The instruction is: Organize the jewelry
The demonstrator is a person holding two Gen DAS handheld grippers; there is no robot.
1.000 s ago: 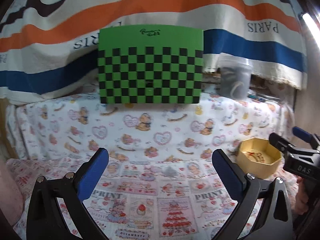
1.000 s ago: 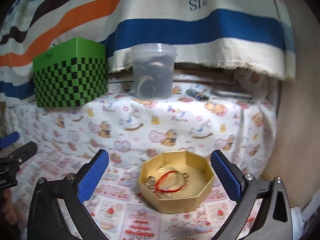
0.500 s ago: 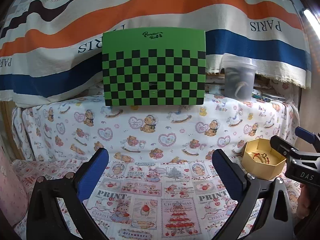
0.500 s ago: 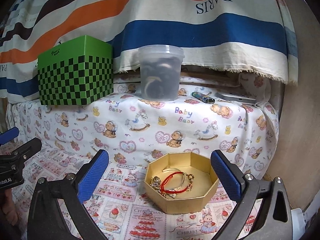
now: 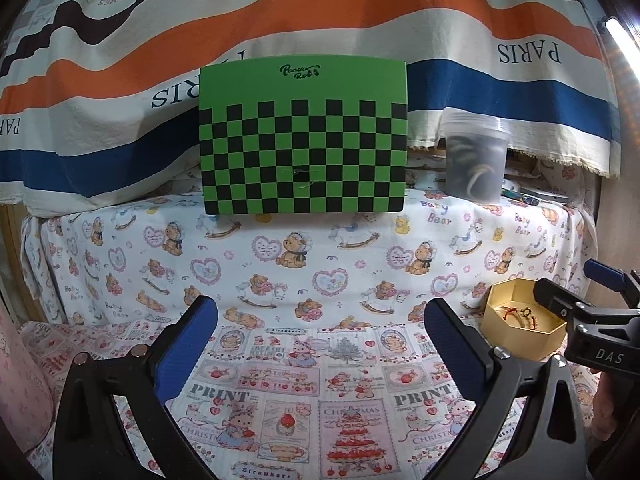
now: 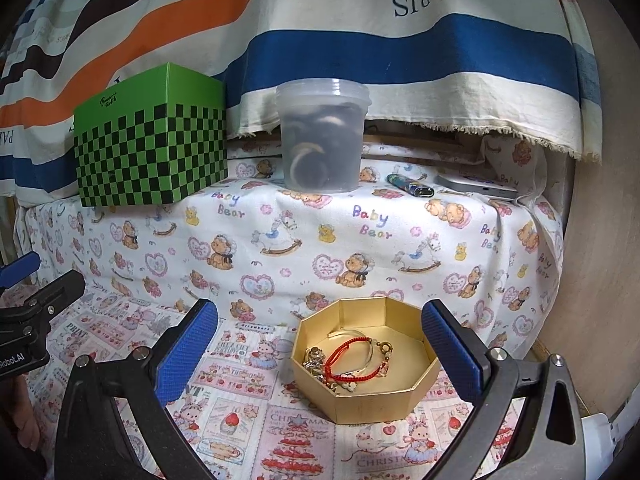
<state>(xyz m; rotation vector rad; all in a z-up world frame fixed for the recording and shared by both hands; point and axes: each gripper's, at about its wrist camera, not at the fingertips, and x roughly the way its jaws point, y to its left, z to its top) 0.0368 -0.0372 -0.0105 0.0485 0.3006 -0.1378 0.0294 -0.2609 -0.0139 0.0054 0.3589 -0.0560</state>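
So both claws are spread wide and holding nothing, my left claw (image 5: 320,336) is just hanging over the cartoon-print cloth (image 5: 280,384) with only fabric between its blue pads. My right claw (image 6: 320,338) sits over the gold octagonal box (image 6: 366,396), which lies on the lower cloth right between the fingers from that camera, not touched by either pad. Inside it there's a red cord bracelet (image 6: 348,360) tangled up with some gold bits and a pale bangle. From the left camera the same box is off to the right, partly behind the right claw. Up on the covered ledge at the back there's a green checkered box (image 6: 152,148), a lidded clear plastic tub (image 6: 322,136) with dark bands in it, and a lighter (image 6: 410,186) beside that
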